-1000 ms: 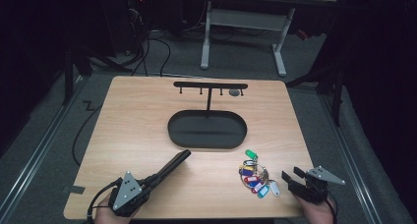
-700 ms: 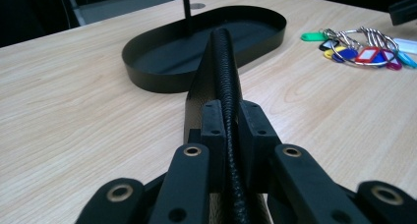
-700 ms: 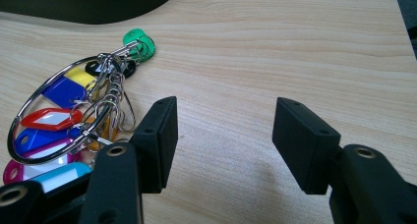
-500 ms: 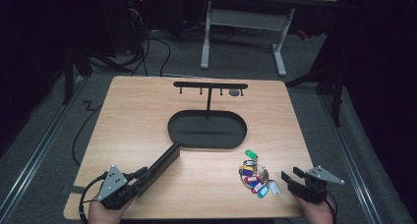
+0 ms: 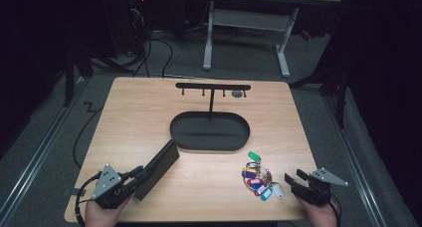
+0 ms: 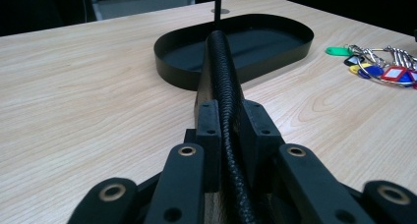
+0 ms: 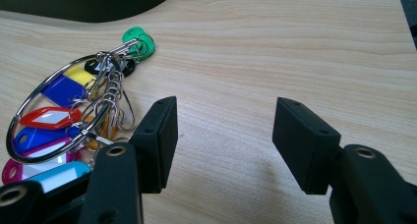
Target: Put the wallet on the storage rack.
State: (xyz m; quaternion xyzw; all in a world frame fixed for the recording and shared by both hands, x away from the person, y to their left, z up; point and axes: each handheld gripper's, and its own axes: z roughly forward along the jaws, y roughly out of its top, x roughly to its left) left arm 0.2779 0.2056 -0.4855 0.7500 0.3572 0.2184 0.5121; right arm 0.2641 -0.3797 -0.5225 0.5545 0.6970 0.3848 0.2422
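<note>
black textured wallet [image 6: 223,71], black oval tray [image 5: 210,131], key ring [image 7: 74,111] tags green, yellow, blue, red, pink on light woodgrain table [image 5: 139,112].

One black wallet [image 5: 158,168] stands between one pair of tongs [image 5: 144,175]. One oval black tray [image 5: 209,131], one hook stand [image 5: 213,87] and one bunch of key tags [image 5: 260,178] rest on one surface [image 5: 139,115]. A second pair of tongs [image 5: 293,178] is empty.

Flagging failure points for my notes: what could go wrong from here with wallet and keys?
1. The left tongs have just been opening with the black wallet between them, on edge and short of the tray; it could slip or topple onto the table.
2. The right tongs sit open beside the key bunch; closing there might catch only one loose tag.
</note>
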